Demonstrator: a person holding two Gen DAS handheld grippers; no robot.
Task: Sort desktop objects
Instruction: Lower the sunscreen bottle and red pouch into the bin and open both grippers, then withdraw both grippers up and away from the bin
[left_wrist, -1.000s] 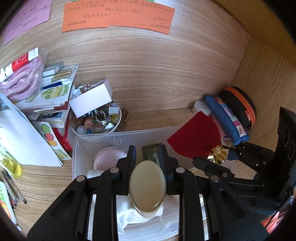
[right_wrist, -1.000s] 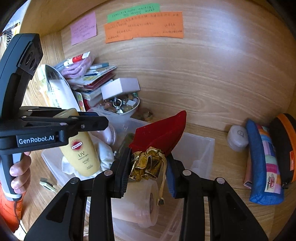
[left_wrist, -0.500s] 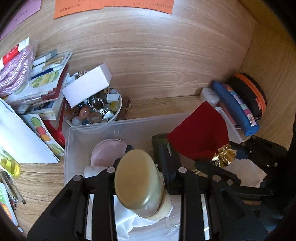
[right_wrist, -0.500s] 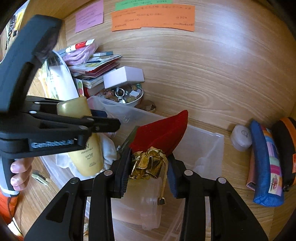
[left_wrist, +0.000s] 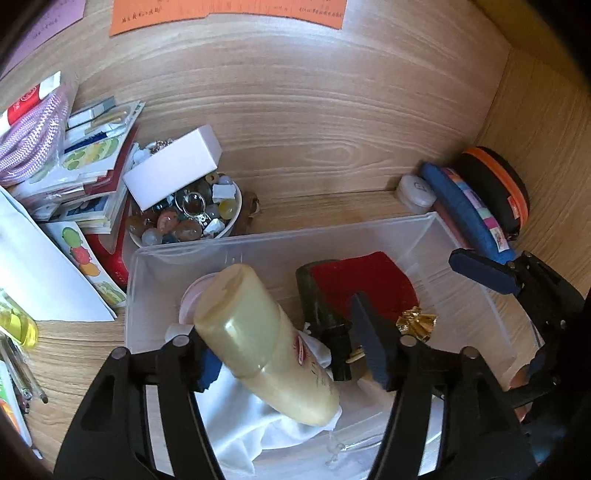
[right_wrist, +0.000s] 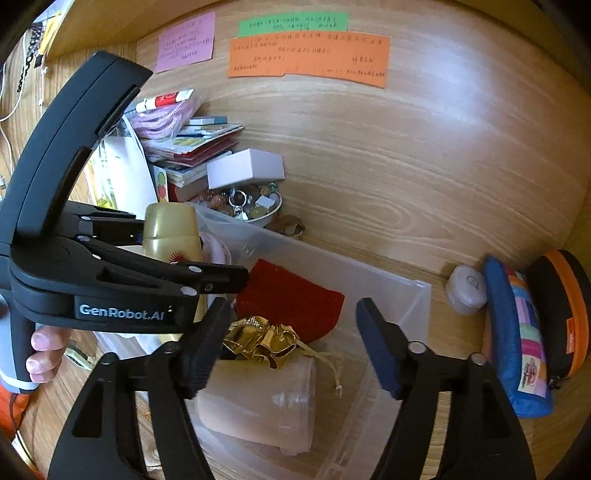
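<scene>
A clear plastic bin (left_wrist: 280, 243) sits on the wooden desk. My left gripper (left_wrist: 291, 360) is open over it; the yellow sunscreen bottle (left_wrist: 258, 343) leans between its fingers, its lower end on white cloth (left_wrist: 236, 424) in the bin. In the right wrist view the bottle (right_wrist: 171, 236) stands behind the left gripper. My right gripper (right_wrist: 291, 343) is open above the bin (right_wrist: 417, 306). The red pouch with the gold bow (right_wrist: 291, 302) lies in the bin below it, also in the left wrist view (left_wrist: 369, 284), beside a dark green bottle (left_wrist: 317, 306).
A bowl of stones and trinkets (left_wrist: 188, 218) with a white box (left_wrist: 173, 166) on it stands behind the bin. Books and a pink rope bag (left_wrist: 29, 133) are at left. A blue pouch (right_wrist: 517, 332), an orange-black case (right_wrist: 561, 306) and a small white jar (right_wrist: 465, 291) sit at right.
Both grippers opened. The red pouch dropped from the right gripper into the bin. The sunscreen bottle tipped over to the right and sank onto the cloth.
</scene>
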